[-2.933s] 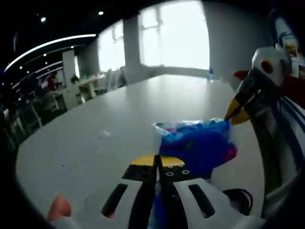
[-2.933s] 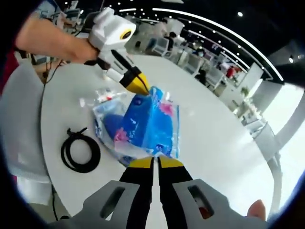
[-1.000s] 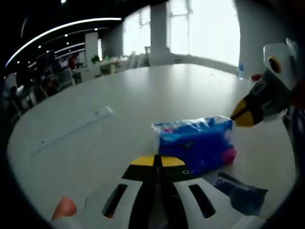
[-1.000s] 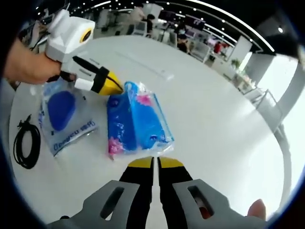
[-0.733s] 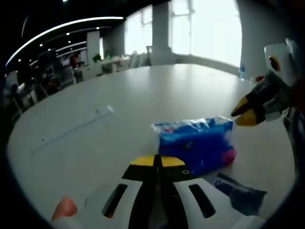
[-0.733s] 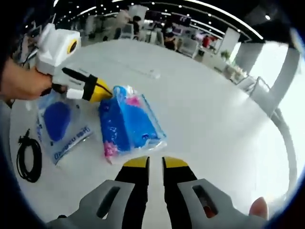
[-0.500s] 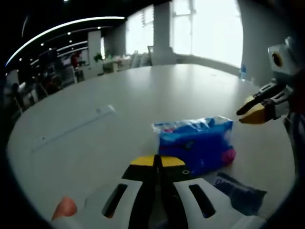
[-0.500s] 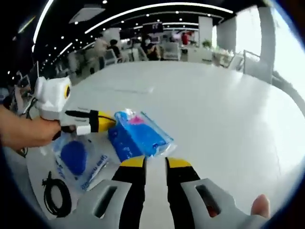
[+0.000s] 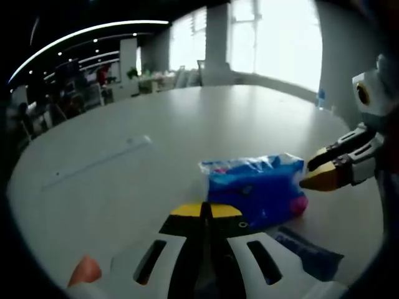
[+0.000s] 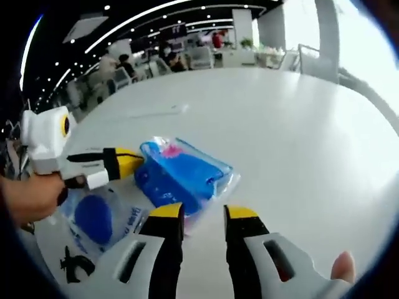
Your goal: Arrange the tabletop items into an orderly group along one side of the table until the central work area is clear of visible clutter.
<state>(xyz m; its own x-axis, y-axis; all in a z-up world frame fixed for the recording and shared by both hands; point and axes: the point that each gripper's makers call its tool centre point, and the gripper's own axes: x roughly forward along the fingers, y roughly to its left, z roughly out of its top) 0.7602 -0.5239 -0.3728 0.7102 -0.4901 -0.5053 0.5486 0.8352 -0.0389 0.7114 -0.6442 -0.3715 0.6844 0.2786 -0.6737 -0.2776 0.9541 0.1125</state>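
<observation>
A blue packet (image 9: 255,187) in clear wrap lies on the white table (image 9: 187,124). My left gripper (image 9: 206,210) is shut, its yellow tips pinching the packet's near corner. The right gripper view shows that packet (image 10: 181,177) just ahead, with the left gripper (image 10: 129,163) at its left corner, held by a hand (image 10: 28,199). My right gripper (image 10: 204,213) is open, its jaws standing to either side of the packet's clear near edge. In the left gripper view the right gripper (image 9: 315,171) reaches in from the right and nearly touches the packet's far end.
A flat clear bag with a blue round thing (image 10: 93,218) lies left of the packet, also seen as the bag (image 9: 308,249). A black cable (image 10: 75,261) lies beyond that bag. A long thin strip (image 9: 93,163) rests farther out on the table. Desks and people fill the room behind.
My right gripper went from shut to open and came down close to the packet's end. The left gripper stayed shut at the packet's corner.
</observation>
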